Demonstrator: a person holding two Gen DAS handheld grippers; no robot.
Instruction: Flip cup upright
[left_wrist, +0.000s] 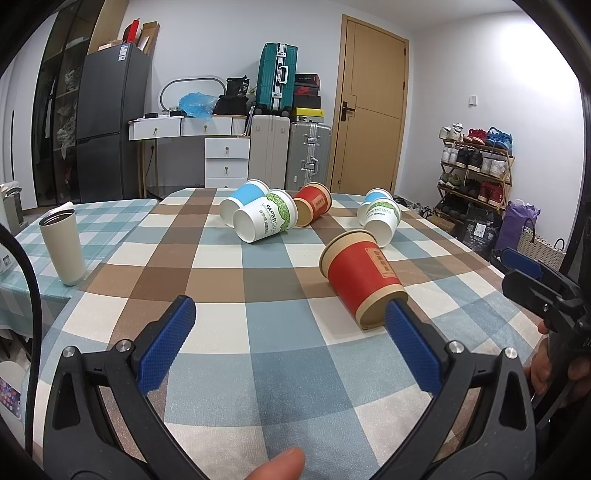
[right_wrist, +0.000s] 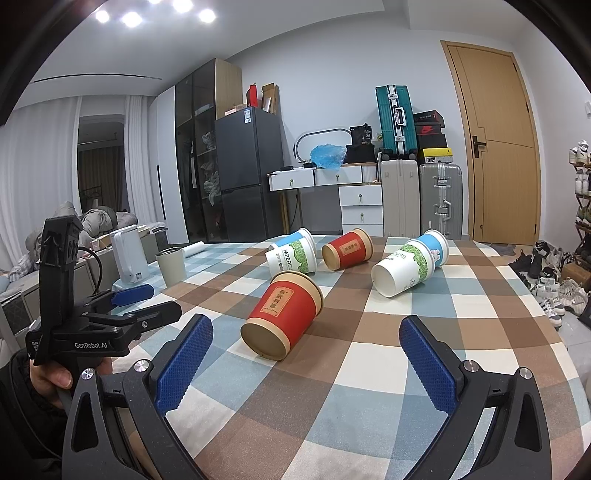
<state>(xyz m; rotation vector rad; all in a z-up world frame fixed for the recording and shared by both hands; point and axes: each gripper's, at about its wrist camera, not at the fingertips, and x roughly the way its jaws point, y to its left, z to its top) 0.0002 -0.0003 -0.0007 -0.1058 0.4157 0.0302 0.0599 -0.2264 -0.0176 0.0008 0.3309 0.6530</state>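
Several paper cups lie on their sides on the checked tablecloth (left_wrist: 258, 350). The nearest is a red cup (left_wrist: 364, 277), base toward me; it also shows in the right wrist view (right_wrist: 286, 314). My left gripper (left_wrist: 290, 312) is open and empty, its right fingertip just in front of that cup's base. My right gripper (right_wrist: 306, 332) is open and empty, just short of the same cup. Farther back lie a green-and-white cup (left_wrist: 266, 219), a blue cup (left_wrist: 242, 199), a second red cup (left_wrist: 313, 204) and another green-and-white cup (left_wrist: 382, 218).
A beige tumbler (left_wrist: 63, 246) stands upright at the table's left edge. A white kettle (right_wrist: 129, 260) stands beyond it. The right gripper's body shows in the left wrist view (left_wrist: 546, 291). Suitcases, drawers, a fridge and a shoe rack (left_wrist: 476, 166) stand behind the table.
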